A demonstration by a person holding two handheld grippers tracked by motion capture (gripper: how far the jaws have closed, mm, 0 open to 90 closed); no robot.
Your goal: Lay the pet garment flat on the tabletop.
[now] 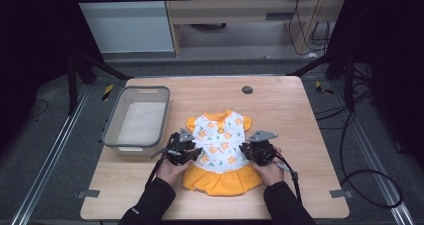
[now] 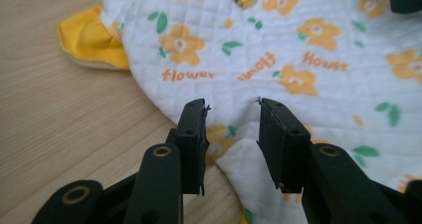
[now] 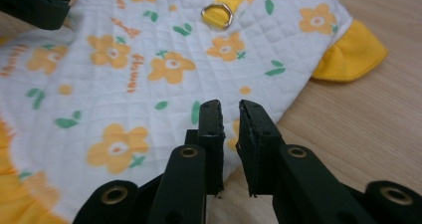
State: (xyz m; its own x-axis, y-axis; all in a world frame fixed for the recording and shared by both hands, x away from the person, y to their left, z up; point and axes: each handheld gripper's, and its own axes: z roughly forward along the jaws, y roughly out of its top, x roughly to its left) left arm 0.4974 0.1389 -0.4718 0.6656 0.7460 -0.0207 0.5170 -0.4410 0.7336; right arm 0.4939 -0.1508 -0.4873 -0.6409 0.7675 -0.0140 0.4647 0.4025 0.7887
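Dark sleeves and two hands come in nearest the camera in the high view, each hand holding a gripper at the waist of a small dress (image 1: 220, 150) laid flat on the wooden table (image 1: 285, 115). That dress — quilted white top printed with orange flowers, green leaves and the word "flower", yellow collar, yellow sleeve ruffles, yellow skirt — serves as the landmark. It lies near the table's middle, collar toward the far edge and skirt toward the person.

At the dress's left side edge sits the left gripper (image 2: 233, 109). Its jaws stand spread apart with a clear gap between them, and white quilted fabric lies in that gap; whether the jaws touch the cloth cannot be told. Beyond them, one yellow sleeve ruffle (image 2: 92, 40) rests on the wood.

At the dress's right side edge sits the right gripper (image 3: 230, 109). Its jaws are drawn near to each other with only a narrow slit left, the edge of the white fabric just beyond their tips — no cloth is clearly pinched. A metal D-ring (image 3: 217, 15) on a yellow tab lies near the collar, and the other sleeve ruffle (image 3: 353, 50) rests on the table beside it.

Left of the dress, well apart from it, stands a grey plastic bin (image 1: 112, 130). Beyond the collar, near the far edge, is a small dark round disc (image 1: 247, 90).
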